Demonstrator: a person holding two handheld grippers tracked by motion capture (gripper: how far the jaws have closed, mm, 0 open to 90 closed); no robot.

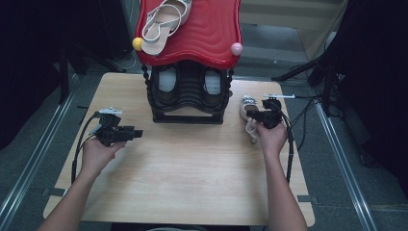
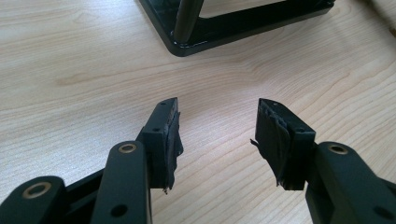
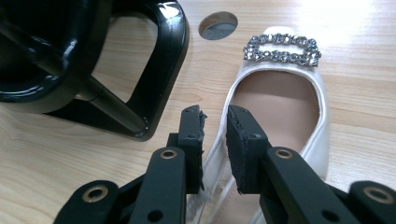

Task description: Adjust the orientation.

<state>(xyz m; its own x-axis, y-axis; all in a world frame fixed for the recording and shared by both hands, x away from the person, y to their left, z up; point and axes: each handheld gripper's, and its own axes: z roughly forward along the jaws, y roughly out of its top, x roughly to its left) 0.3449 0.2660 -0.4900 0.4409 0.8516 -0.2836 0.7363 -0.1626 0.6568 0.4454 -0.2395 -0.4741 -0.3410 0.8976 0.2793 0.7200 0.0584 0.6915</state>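
White slingback shoe (image 3: 280,116) lies flat on wooden table (image 1: 192,163), just right of black shoe rack (image 1: 188,103); long axis runs away from person, toe with rhinestone buckle (image 3: 282,48) at far end. Glossy white upper, tan insole. Right gripper (image 3: 215,122) over shoe's side edge, jaws slightly parted astride rim, no visible squeeze. Left gripper (image 2: 217,135) low over bare table, jaws wide apart, nothing between.
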